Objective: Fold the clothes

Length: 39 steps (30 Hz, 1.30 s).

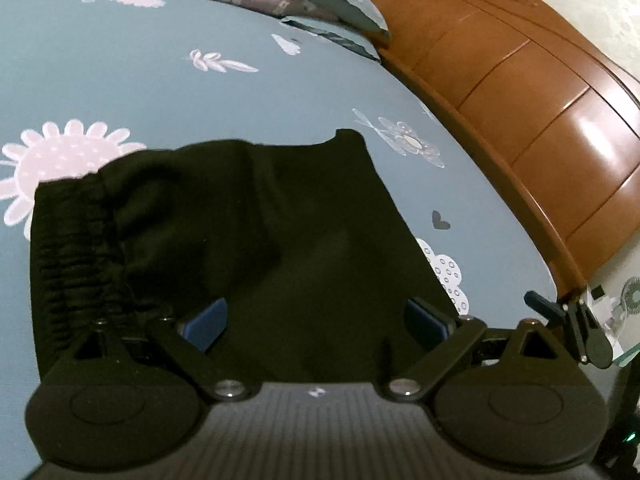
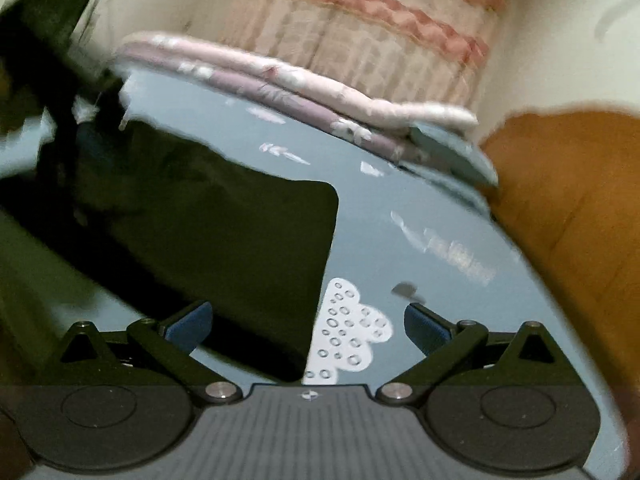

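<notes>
Bed (image 1: 140, 60) fills both views, covered in a blue sheet printed with pale flowers, leaves and clouds. Along its right edge runs a brown wooden headboard (image 1: 532, 92). At the far edge lies a stack of folded quilts (image 2: 304, 92), lilac below and pale pink above, with blue pillows (image 1: 344, 4) at the corner by the headboard.

A black garment (image 1: 248, 232) lies on the sheet at the near side of the bed, its gathered elastic waistband (image 1: 76, 256) turned to the left and its far corner reaching toward a printed flower.

The left tool (image 1: 314, 320) hangs over the garment, its blue-padded fingers spread wide and gripping nothing. The right tool (image 2: 308, 326) is likewise spread and empty, above the garment's right edge and a white cloud print (image 2: 348, 332); this view is blurred.
</notes>
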Available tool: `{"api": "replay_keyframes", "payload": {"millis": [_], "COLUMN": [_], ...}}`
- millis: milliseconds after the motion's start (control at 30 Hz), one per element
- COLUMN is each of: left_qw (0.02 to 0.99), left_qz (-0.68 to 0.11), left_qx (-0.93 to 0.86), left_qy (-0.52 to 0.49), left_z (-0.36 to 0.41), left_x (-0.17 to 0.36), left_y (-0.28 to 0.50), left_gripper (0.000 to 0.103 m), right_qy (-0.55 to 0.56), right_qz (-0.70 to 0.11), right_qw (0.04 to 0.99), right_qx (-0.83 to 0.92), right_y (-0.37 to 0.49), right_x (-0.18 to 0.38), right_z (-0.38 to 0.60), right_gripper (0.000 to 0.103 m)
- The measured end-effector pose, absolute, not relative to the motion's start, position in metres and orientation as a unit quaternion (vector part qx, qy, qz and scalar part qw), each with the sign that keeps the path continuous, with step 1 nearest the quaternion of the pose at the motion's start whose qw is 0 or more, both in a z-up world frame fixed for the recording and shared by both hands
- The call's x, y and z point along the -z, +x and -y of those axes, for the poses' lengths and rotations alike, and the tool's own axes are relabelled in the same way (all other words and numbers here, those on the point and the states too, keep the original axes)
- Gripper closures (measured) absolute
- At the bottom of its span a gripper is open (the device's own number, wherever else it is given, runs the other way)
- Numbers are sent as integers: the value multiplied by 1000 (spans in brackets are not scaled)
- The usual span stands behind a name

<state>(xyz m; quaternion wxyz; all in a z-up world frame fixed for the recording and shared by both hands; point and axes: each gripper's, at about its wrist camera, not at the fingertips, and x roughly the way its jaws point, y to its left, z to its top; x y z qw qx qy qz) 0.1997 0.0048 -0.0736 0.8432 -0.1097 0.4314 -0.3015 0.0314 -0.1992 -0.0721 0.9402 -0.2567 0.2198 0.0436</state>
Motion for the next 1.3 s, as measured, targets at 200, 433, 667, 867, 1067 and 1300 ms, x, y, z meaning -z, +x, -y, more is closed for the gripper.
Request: {"api": "replay_keyframes", "payload": {"millis": [200, 433, 667, 867, 1067, 1300], "left_qw": [838, 836, 828, 836, 843, 839], "left_qz": [-440, -442, -451, -430, -422, -425], "left_qx": [299, 300, 295, 292, 271, 279], "left_qy": [-126, -127, -156, -178, -195, -193], "left_z": [-13, -13, -20, -35, -62, -69], "left_x": [80, 79, 76, 59, 55, 56], "left_y": [206, 208, 220, 215, 210, 204], "left_gripper": [8, 8, 8, 8, 8, 8], "right_qy": [-437, -493, -520, -533, -540, -563], "right_qz": [-177, -133, -88, -59, -42, -59], "right_qw": [880, 856, 840, 827, 816, 806], "right_qx": [-50, -81, -127, -170, -201, -174], "right_y": [34, 32, 22, 18, 23, 31], "right_x": [99, 99, 97, 96, 100, 103], "right_z": [167, 150, 123, 97, 76, 92], "right_gripper": [0, 0, 0, 0, 0, 0]}}
